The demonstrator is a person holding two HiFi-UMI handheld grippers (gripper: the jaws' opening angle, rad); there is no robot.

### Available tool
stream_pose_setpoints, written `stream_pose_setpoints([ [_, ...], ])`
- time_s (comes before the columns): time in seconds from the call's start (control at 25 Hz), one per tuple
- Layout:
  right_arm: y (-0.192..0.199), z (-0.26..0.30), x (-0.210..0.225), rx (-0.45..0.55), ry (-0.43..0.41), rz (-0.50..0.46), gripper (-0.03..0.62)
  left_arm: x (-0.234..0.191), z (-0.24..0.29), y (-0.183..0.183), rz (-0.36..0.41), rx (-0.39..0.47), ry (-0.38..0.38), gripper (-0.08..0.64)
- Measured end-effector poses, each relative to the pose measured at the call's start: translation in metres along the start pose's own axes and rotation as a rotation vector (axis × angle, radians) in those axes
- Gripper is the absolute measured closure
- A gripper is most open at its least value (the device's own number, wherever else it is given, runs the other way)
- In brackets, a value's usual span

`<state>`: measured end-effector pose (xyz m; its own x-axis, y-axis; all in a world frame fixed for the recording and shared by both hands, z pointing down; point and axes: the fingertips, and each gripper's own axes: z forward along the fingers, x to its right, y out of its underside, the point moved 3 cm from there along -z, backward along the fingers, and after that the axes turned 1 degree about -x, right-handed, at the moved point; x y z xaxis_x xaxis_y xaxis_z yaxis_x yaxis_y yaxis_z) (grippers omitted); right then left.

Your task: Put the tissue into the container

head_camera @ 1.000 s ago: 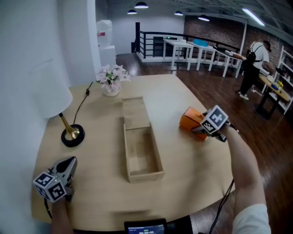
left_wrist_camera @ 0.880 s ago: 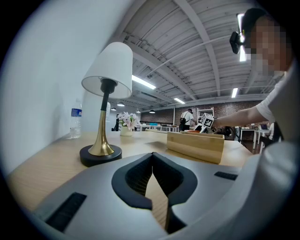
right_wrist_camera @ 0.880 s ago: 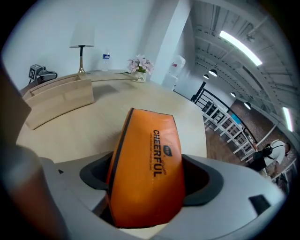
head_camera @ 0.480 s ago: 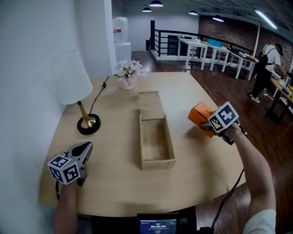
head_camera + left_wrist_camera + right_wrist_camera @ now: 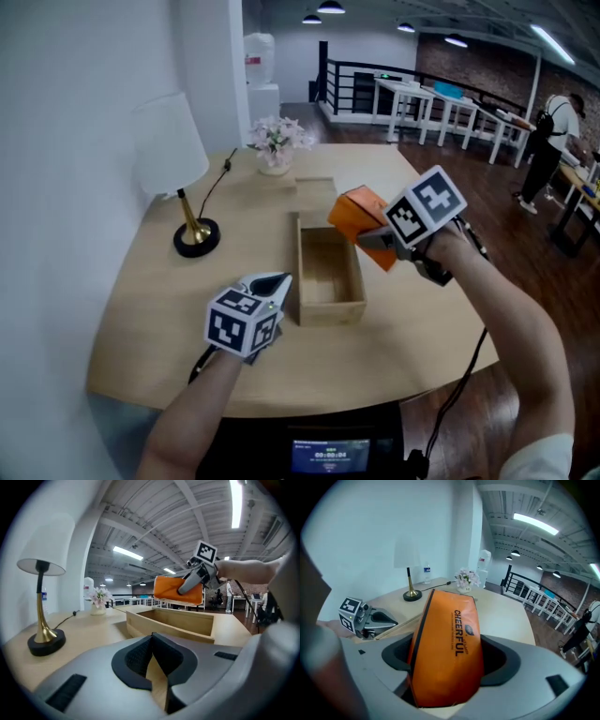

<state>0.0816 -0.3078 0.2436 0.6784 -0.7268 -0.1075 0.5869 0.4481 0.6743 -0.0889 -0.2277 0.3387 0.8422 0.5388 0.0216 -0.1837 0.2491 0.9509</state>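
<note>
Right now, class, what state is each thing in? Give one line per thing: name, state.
tissue pack: held in the air near the container's far end.
right gripper: jaws have just been closing, shut on the tissue pack.
left gripper: shut, empty.
container: open-topped, nothing visible inside.
lamp: upright.
flower vase: upright.

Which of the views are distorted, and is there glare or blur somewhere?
Left gripper view: strong fisheye, dark corners, the ceiling light glares. Right gripper view: same fisheye, but the tissue pack is sharp, print readable. Head view: little distortion, even light, slightly soft.
</note>
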Motion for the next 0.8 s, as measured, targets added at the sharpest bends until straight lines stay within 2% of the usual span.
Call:
stream_pose_setpoints([
  [0.24,-0.002,0.008,-0.02,-0.019,0.002,-0.027,0.206,0.02,0.02,0.012,-0.082,-0.024,0.013,0.555],
  [0.4,-0.003,0.007,-0.022,-0.01,-0.003,0.015,0.205,0.048,0.031,0.006,-0.061,-0.017,0.063,0.555],
  [0.6,0.0,0.012,-0.018,-0.039,0.054,0.011,0.206,0.069,0.044,0.002,-0.036,-0.013,0.121,0.554],
  [0.8,-0.009,0.004,-0.027,-0.016,0.0,0.074,0.205,0.074,0.05,-0.002,-0.036,-0.006,0.133,0.554],
])
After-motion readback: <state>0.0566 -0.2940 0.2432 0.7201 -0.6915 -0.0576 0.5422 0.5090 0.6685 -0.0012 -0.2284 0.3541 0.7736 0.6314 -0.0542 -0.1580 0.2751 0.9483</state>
